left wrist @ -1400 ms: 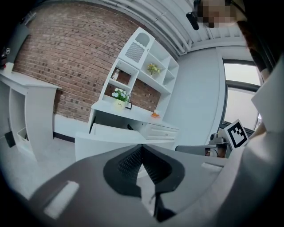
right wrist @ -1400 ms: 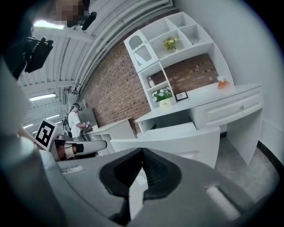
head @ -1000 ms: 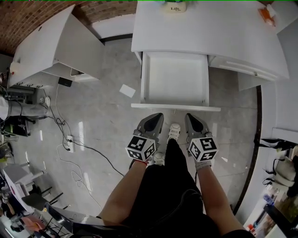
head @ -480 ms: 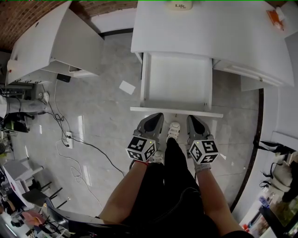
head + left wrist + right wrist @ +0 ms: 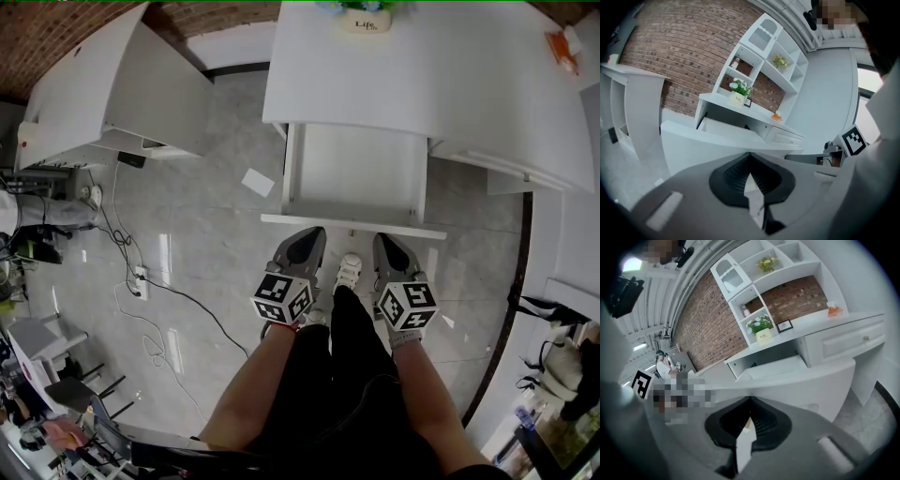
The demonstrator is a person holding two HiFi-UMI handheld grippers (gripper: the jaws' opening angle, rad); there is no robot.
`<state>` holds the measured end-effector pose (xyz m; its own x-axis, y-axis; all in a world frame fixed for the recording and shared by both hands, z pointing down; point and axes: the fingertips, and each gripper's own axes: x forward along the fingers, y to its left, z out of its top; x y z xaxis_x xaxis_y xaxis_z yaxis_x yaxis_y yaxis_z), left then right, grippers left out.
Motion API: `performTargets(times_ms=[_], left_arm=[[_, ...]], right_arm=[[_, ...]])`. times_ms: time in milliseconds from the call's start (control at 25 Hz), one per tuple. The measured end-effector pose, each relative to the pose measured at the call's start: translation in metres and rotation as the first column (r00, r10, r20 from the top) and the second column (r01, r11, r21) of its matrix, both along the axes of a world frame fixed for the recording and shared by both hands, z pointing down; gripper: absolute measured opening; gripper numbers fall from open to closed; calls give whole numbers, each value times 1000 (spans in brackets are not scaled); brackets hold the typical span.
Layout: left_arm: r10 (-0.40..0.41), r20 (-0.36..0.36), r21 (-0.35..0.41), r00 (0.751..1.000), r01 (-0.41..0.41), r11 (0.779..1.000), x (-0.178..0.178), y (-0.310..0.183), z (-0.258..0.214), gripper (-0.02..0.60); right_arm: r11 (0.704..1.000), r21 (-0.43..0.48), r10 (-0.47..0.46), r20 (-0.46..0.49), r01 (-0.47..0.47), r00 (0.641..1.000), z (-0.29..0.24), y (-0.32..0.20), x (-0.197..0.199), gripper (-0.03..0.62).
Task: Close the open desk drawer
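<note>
My drawer (image 5: 354, 173) juts near, its front running left-right. Left gripper (image 5: 316, 232) and right gripper (image 5: 382, 237), jaws together and empty, sit at it.

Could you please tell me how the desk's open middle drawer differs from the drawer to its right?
The middle drawer is pulled out from the desk, while the right drawer sits shut in it. The middle drawer shows a bare white inside; the right drawer shows only its panelled front with a small knob. Both are white and belong to the same desk.
</note>
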<state>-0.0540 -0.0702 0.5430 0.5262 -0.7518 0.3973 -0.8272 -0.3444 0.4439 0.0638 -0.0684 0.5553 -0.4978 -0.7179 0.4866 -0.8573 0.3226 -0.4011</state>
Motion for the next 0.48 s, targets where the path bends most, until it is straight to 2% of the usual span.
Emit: performTargets(times_ms=[480], left_arm=[[-81,5,2,997,81,997,1,-39,-1,2]], right_arm=[[999,1,-53,13,53,999,-1,-38,1,2]])
